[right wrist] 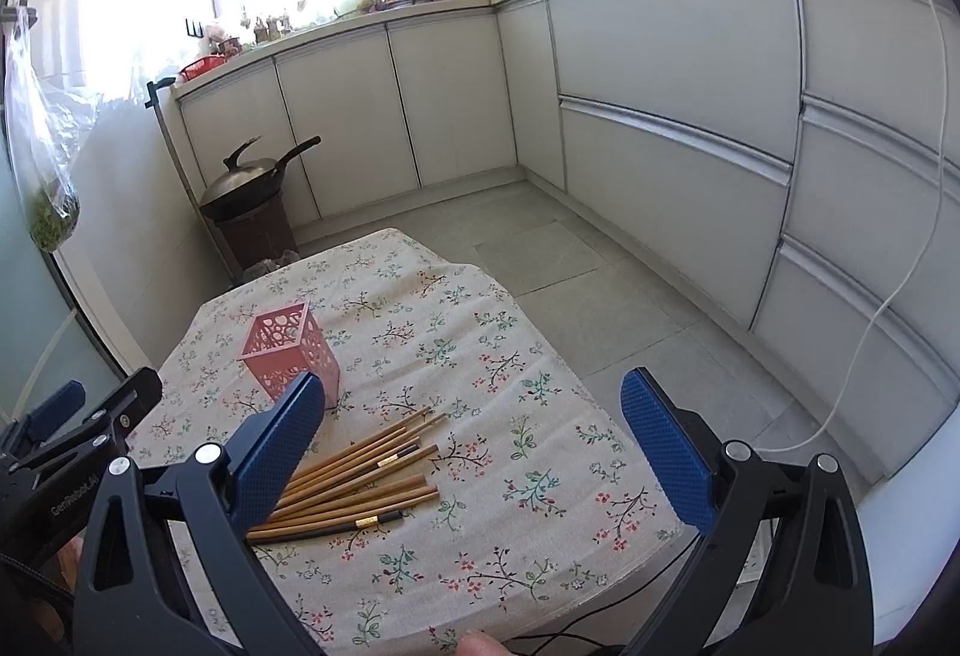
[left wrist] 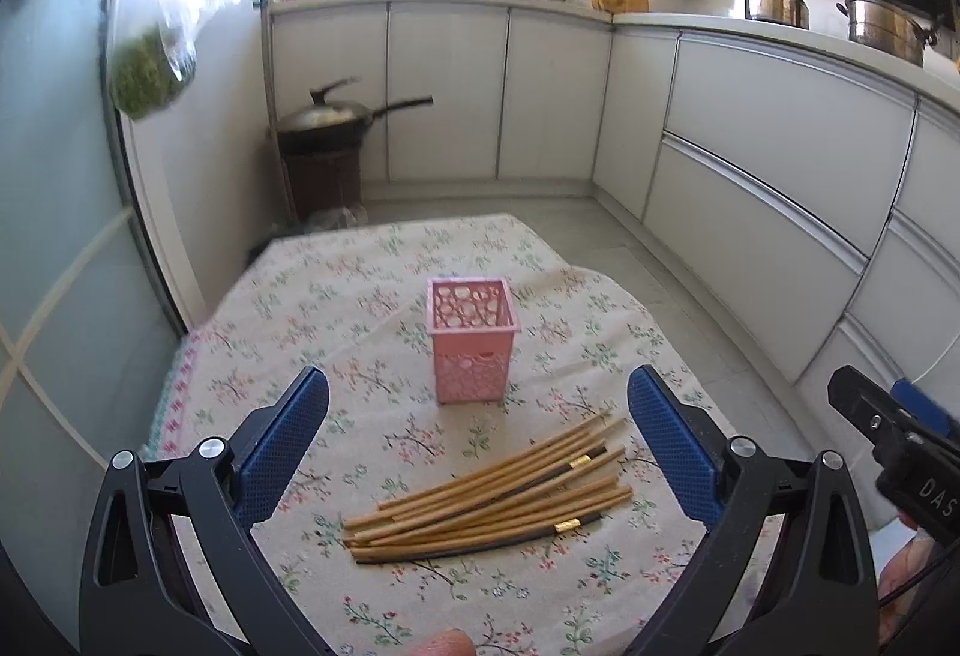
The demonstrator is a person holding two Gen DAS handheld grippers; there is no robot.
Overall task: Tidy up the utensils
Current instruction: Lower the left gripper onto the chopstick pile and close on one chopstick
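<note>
A pile of several wooden chopsticks (left wrist: 489,494), a few dark with gold bands, lies on the floral tablecloth (left wrist: 360,308). A pink lattice holder (left wrist: 471,341) stands upright and empty just beyond them. My left gripper (left wrist: 478,416) is open and empty, hovering over the pile. My right gripper (right wrist: 474,422) is open and empty, above the table right of the chopsticks (right wrist: 360,482) and the holder (right wrist: 291,356). The right gripper's side shows at the left wrist view's right edge (left wrist: 888,434).
White kitchen cabinets (left wrist: 780,158) run along the back and right, with pots on the counter. A wok on a dark stand (left wrist: 327,134) sits in the far left corner. The table's right edge (right wrist: 570,356) drops to grey floor tiles. A glass door is at the left.
</note>
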